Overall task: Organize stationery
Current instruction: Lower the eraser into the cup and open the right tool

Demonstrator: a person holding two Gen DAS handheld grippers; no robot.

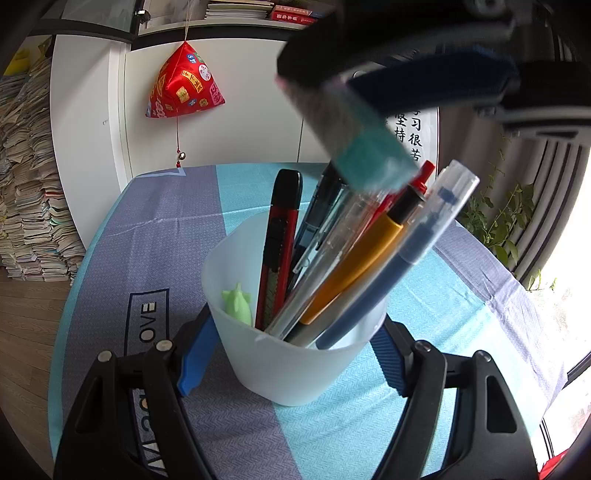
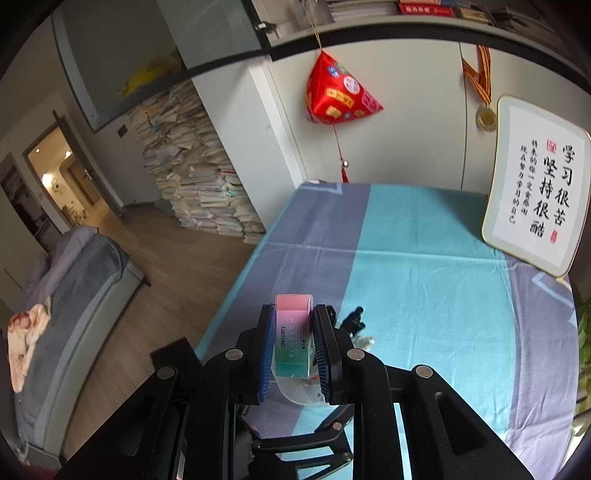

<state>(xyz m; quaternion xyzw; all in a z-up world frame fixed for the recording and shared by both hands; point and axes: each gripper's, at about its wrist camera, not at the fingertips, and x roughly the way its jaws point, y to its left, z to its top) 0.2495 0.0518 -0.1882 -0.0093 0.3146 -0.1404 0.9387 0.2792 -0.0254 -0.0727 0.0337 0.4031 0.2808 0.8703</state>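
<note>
eraser, pink fading to teal, sat pinched in the right claw, hovering above the pens. the left claw clamped the translucent cup, which stood on the desk holding pens and a red utility knife.

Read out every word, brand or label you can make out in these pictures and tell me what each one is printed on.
"deli" and "BLOSSOM": on the eraser held in the right gripper.
"学习很苦 坚持很酷": large characters on the framed sign; its smaller column and red seals are too small to read.
"OVE": on the tablecloth, the rest hidden.
Red hanging ornament patches and shelf book spines: too blurred.
</note>
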